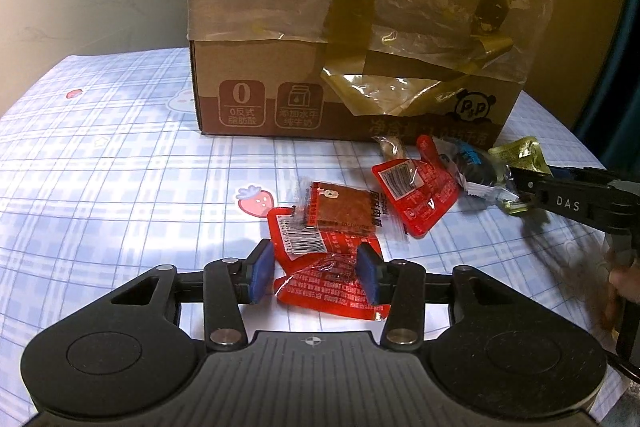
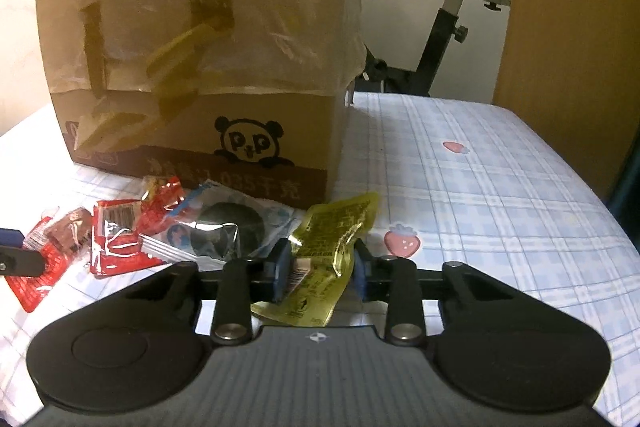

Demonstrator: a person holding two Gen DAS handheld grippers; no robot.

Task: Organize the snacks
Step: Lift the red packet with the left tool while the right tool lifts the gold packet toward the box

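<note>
- The checked tablecloth (image 1: 120,163) with strawberry prints covers the whole surface I'm working over
- A taped cardboard box (image 1: 352,27) with a panda logo stands upright at the back of the cloth; the snacks all lie loose in front of it, none inside that I can see
- Behind the table, in my right wrist view, an exercise bike (image 2: 448,19) stands by the wall
- My left gripper (image 1: 316,275) sits low over the cloth with its jaws spread, and a red snack packet (image 1: 332,291) lies between the blue pads; I can't tell if either pad touches it, so it looks released, not gripped
- My right gripper (image 2: 320,269) is clenched on a yellow-green snack packet (image 2: 332,231), pads pressing its crumpled lower half, near the box's front corner
- Just left of that packet lies a clear wrapper with a dark round cookie (image 2: 228,227), touching a second red packet (image 2: 116,239)
- A small packet with a brown square inside (image 1: 340,211) rests on top of another red packet (image 1: 296,239), just ahead of my left pads
</note>
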